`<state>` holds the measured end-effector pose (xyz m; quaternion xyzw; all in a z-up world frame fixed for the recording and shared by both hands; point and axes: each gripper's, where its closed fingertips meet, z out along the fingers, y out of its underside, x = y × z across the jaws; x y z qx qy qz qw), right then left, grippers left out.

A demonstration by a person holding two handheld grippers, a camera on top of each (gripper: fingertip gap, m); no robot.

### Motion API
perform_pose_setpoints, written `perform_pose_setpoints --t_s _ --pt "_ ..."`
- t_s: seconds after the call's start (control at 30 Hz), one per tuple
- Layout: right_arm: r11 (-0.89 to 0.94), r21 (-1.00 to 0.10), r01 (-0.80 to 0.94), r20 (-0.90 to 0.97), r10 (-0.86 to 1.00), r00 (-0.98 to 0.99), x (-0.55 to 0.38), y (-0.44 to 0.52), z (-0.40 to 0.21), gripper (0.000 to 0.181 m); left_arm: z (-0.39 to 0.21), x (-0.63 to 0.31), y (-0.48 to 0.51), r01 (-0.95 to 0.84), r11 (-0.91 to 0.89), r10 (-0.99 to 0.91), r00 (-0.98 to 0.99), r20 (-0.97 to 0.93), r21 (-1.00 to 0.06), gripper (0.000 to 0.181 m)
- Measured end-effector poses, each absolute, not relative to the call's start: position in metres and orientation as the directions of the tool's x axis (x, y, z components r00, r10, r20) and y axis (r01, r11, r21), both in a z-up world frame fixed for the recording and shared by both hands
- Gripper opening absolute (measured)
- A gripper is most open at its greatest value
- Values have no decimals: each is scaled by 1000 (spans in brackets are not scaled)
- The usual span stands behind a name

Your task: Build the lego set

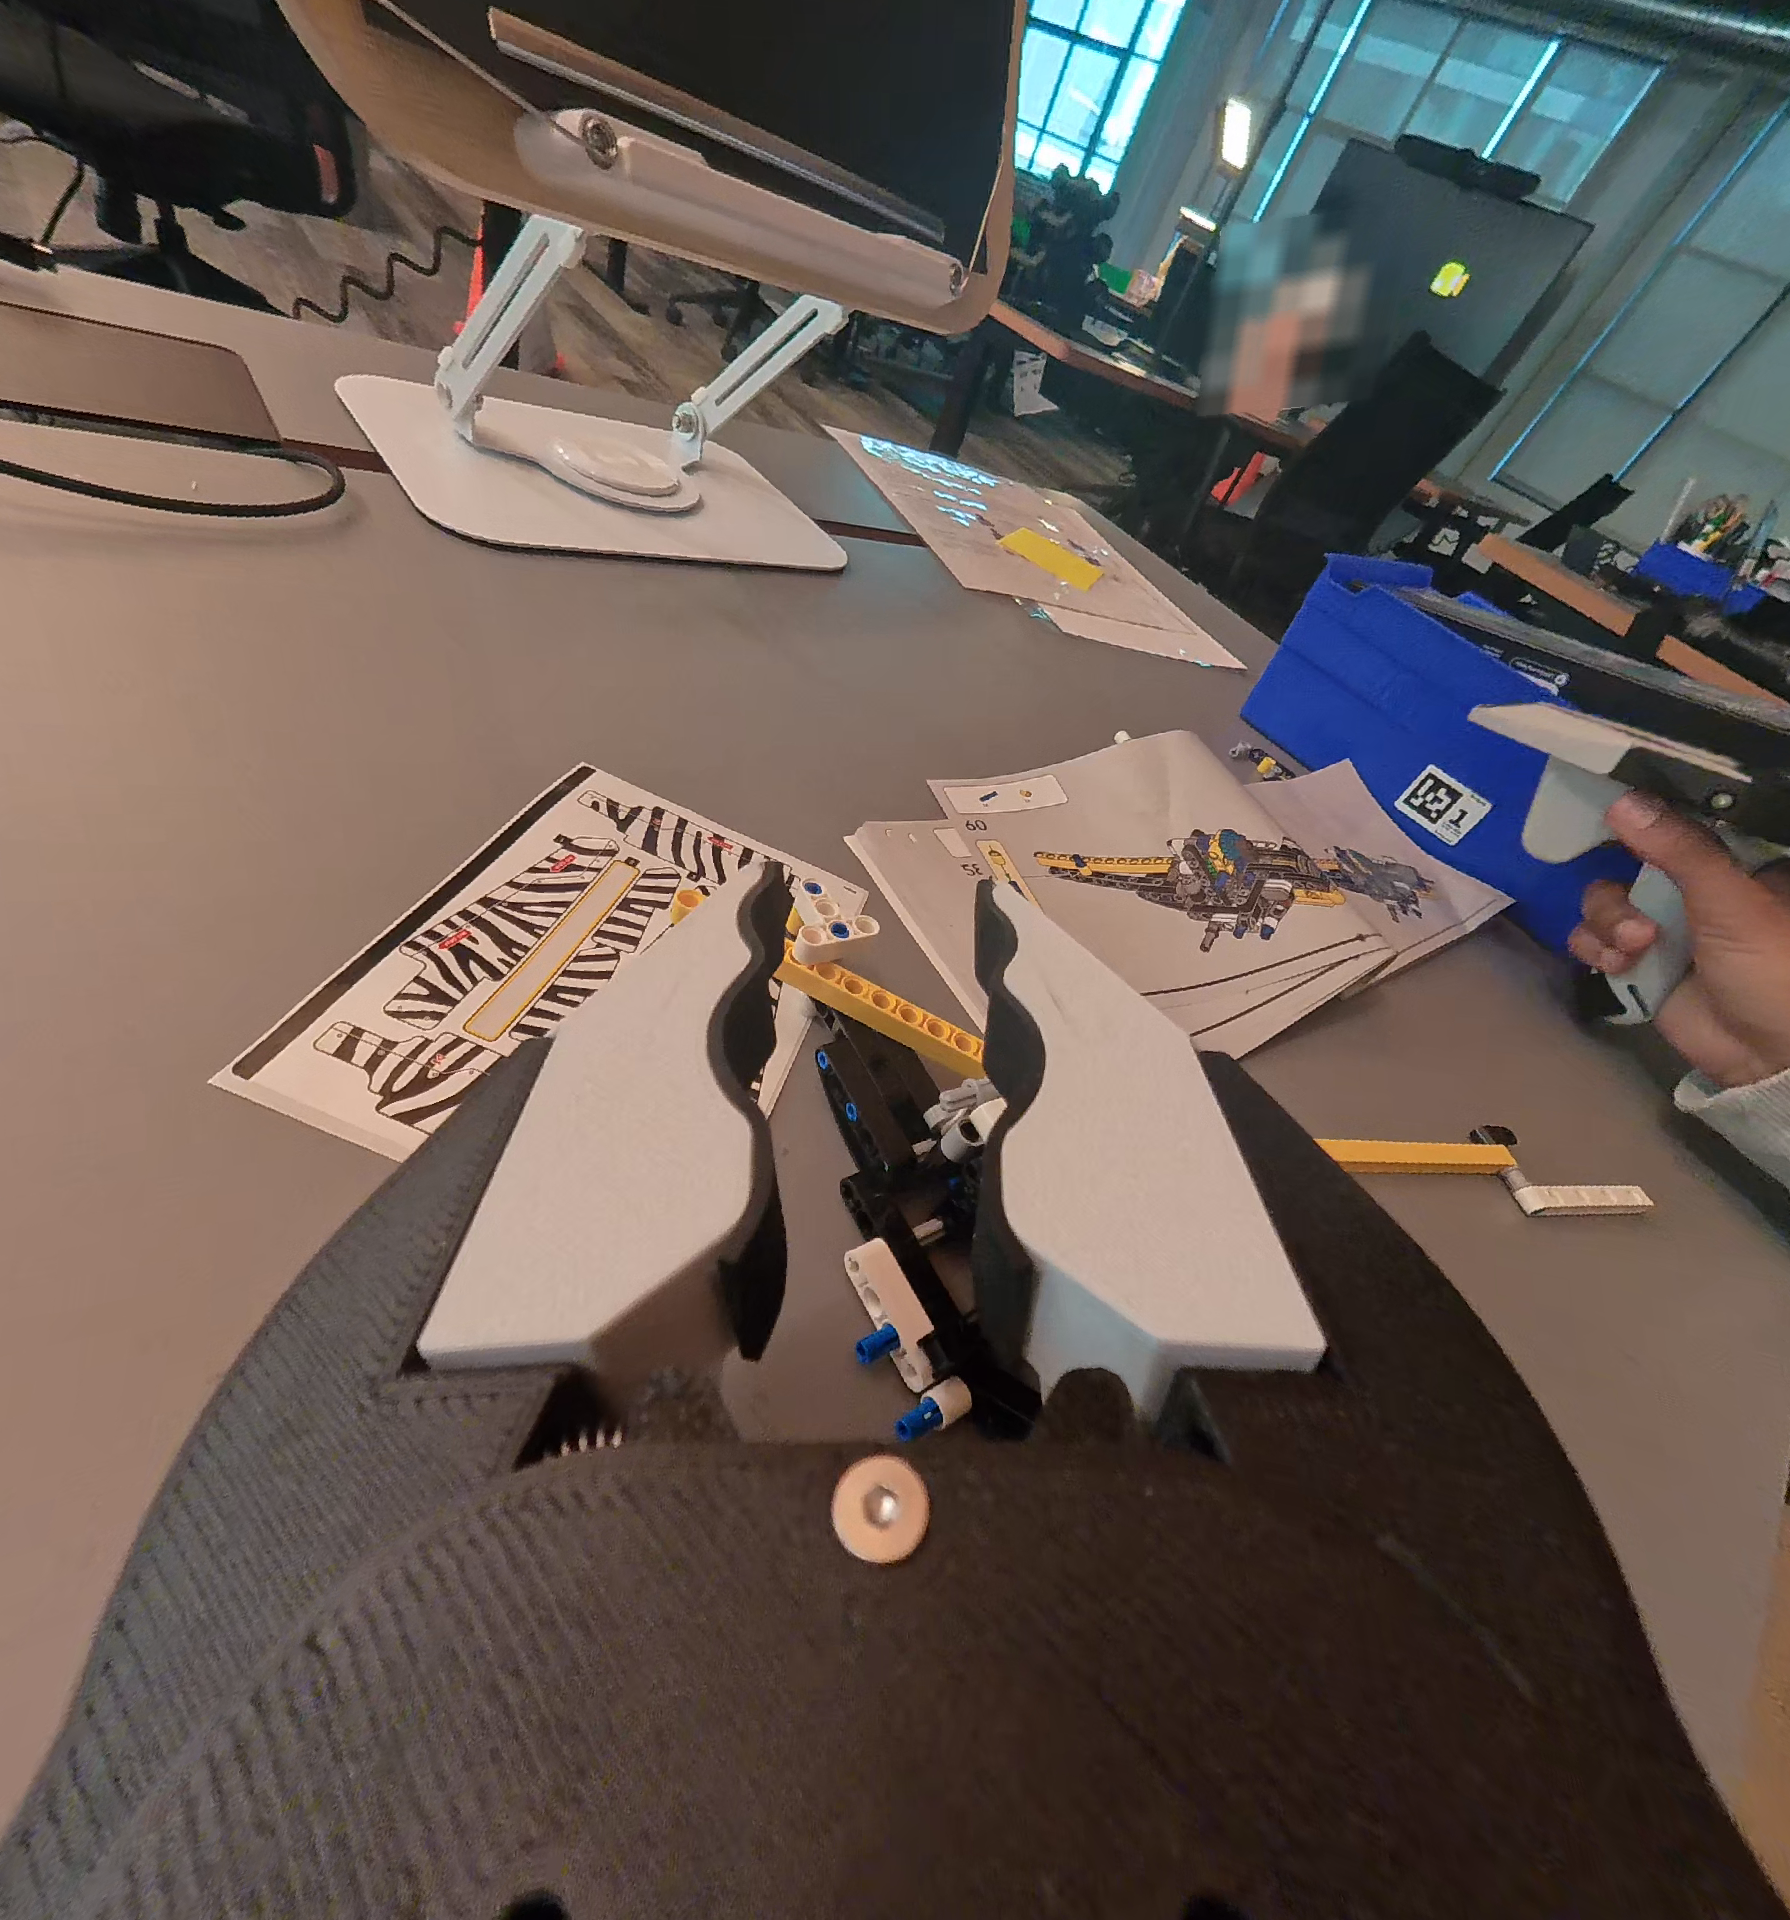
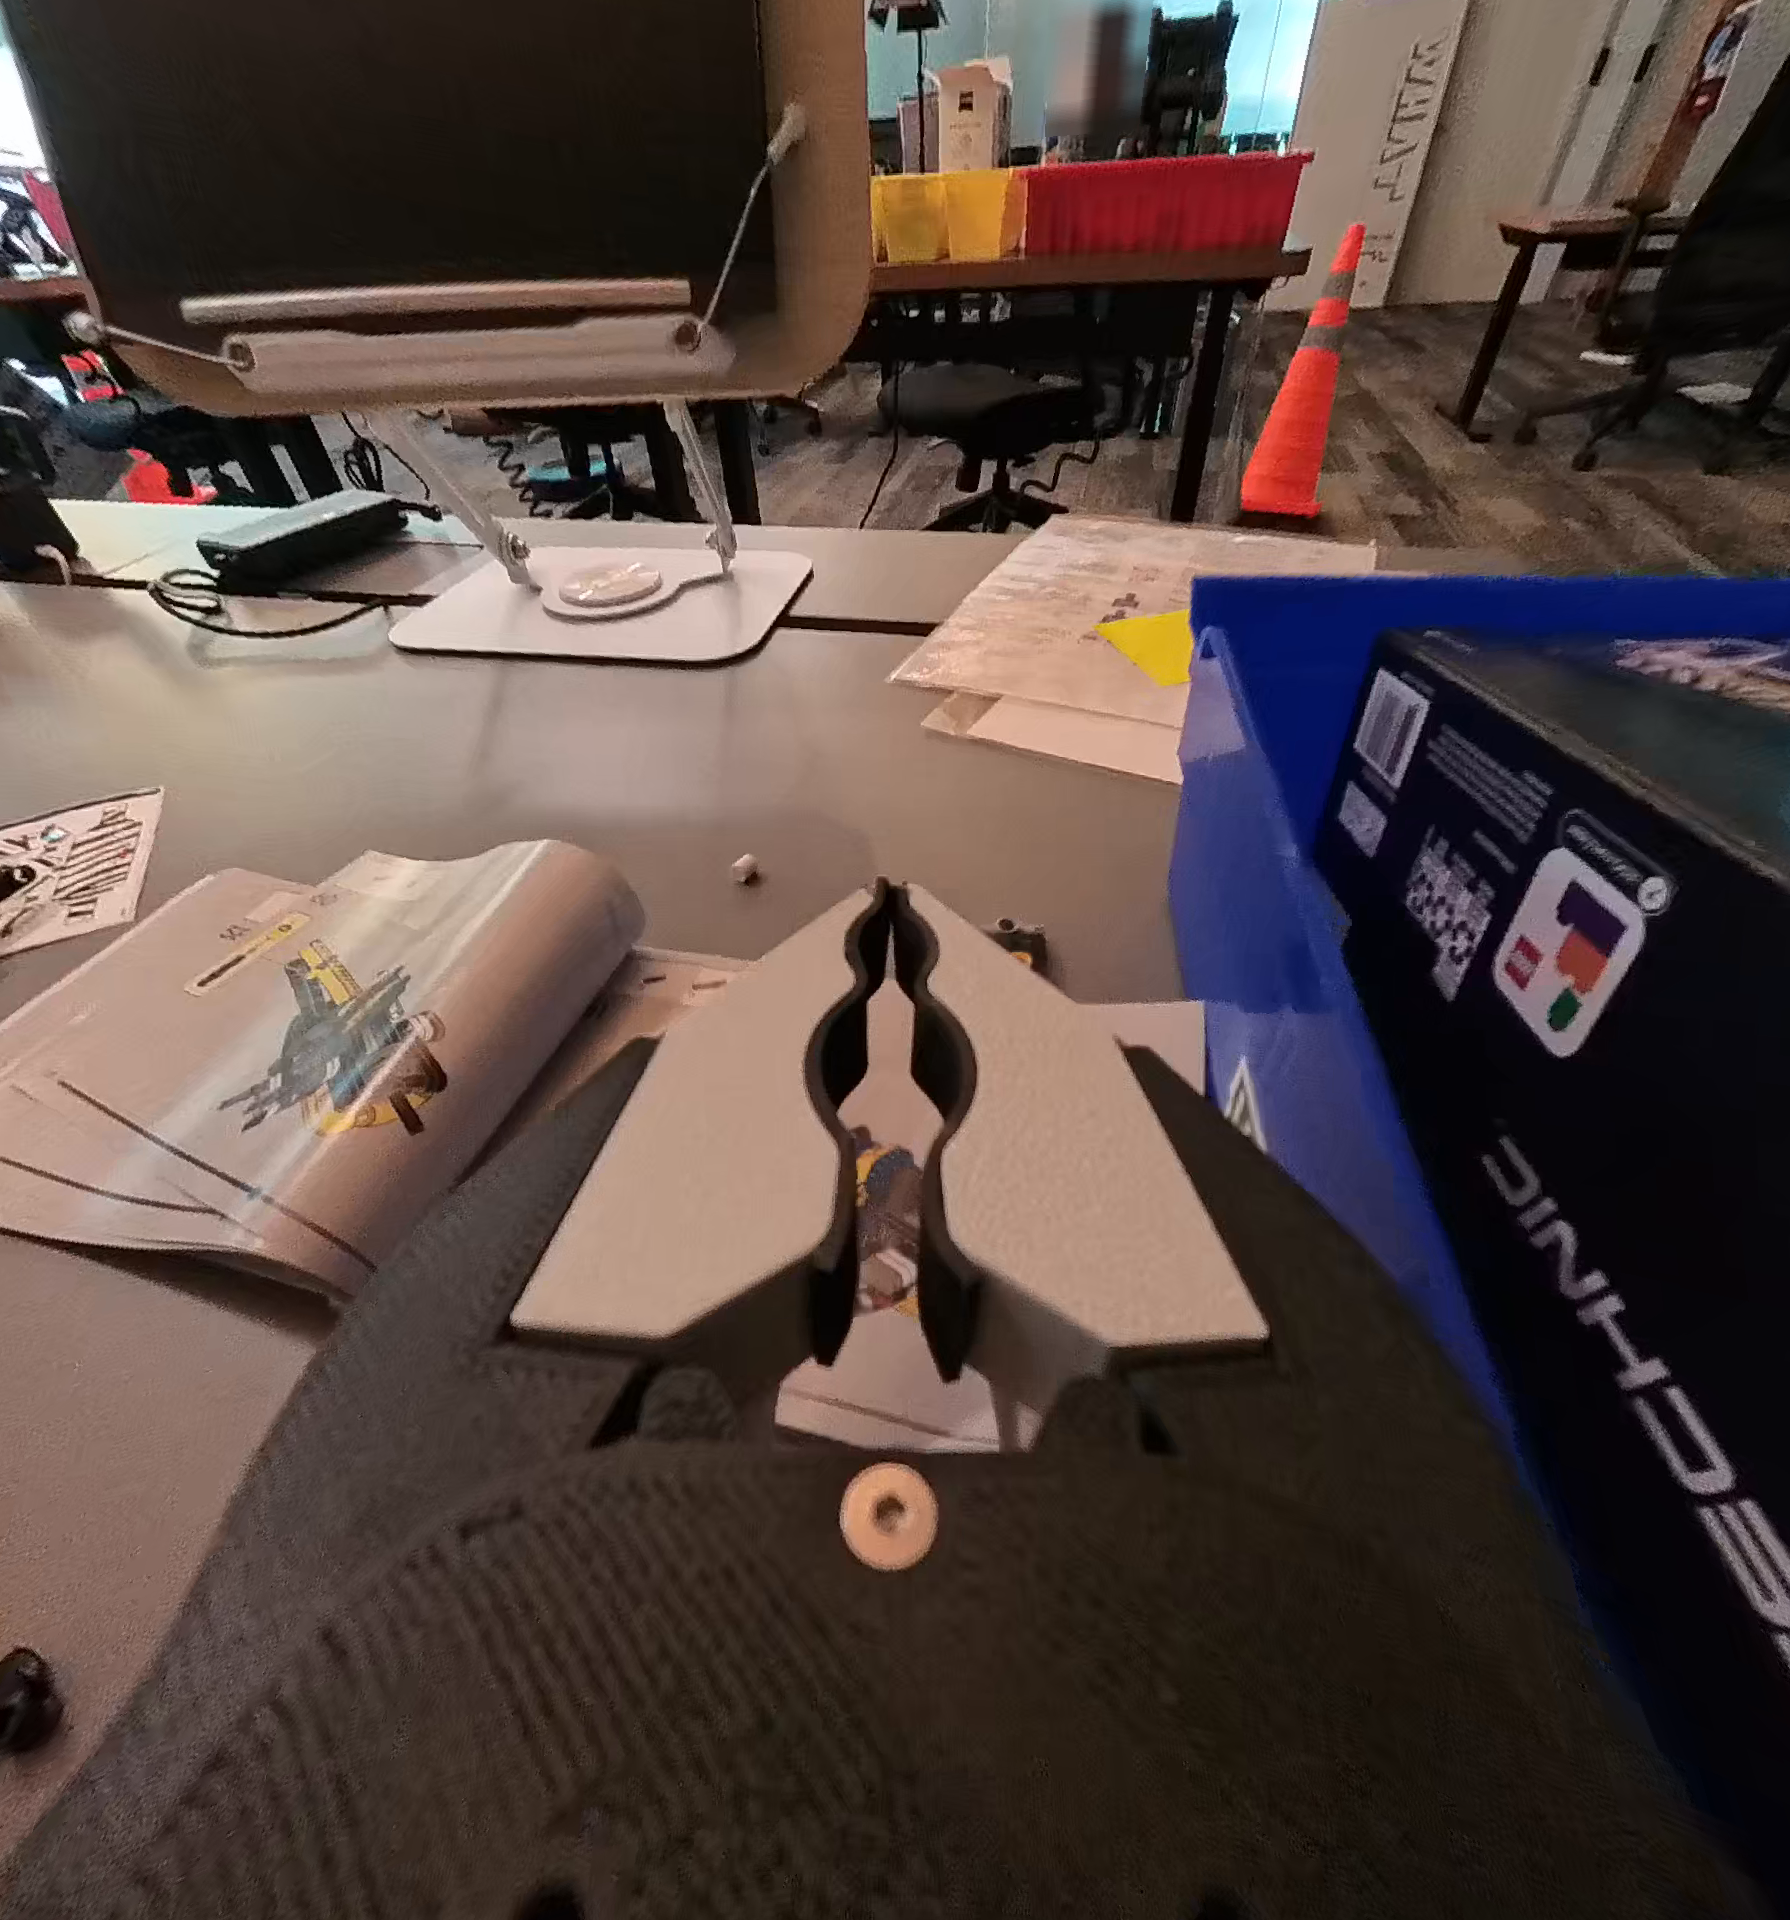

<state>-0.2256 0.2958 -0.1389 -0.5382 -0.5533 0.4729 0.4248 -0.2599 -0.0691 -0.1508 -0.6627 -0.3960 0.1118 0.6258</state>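
Observation:
A partly built lego assembly lies on the grey table (image 1: 247, 727): a black beam (image 1: 870, 1101), a yellow beam (image 1: 891, 1003) and a white piece with blue pins (image 1: 896, 1320). My left gripper (image 1: 875, 883) is open, its fingers on either side of the assembly, and I cannot tell if they touch it. A second yellow beam with a white end (image 1: 1421, 1155) lies to the right. My right gripper (image 2: 891, 894) is shut and empty above the open instruction booklet (image 2: 299, 1039), which also shows in the left wrist view (image 1: 1182, 883). A hand (image 1: 1732, 935) holds that gripper.
A blue bin (image 2: 1255, 935) holding the dark lego box (image 2: 1597, 1039) stands close on the right. A zebra sticker sheet (image 1: 517, 935) lies left of the assembly. A laptop stand (image 1: 600, 488), cables and sleeved papers (image 1: 1047, 551) sit at the back. A small grey piece (image 2: 747, 869) lies loose. The grippers' ends are close to 35 centimeters from one another.

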Motion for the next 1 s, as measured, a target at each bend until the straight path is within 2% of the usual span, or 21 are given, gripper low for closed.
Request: perform_pose_setpoints --t_s 0.3,0.67,1.0 --pt "-52 -975 216 -70 995 -76 -228 296 -148 0 -151 -260 -69 383 92 667 661 342 -919 34" --pt "62 -970 233 55 998 -36 -229 297 -150 0 -151 -260 -69 384 93 667 661 344 -919 34" --pt "65 -968 244 58 998 -33 -230 296 -152 0 -152 -260 -68 385 91 666 662 343 -918 35"
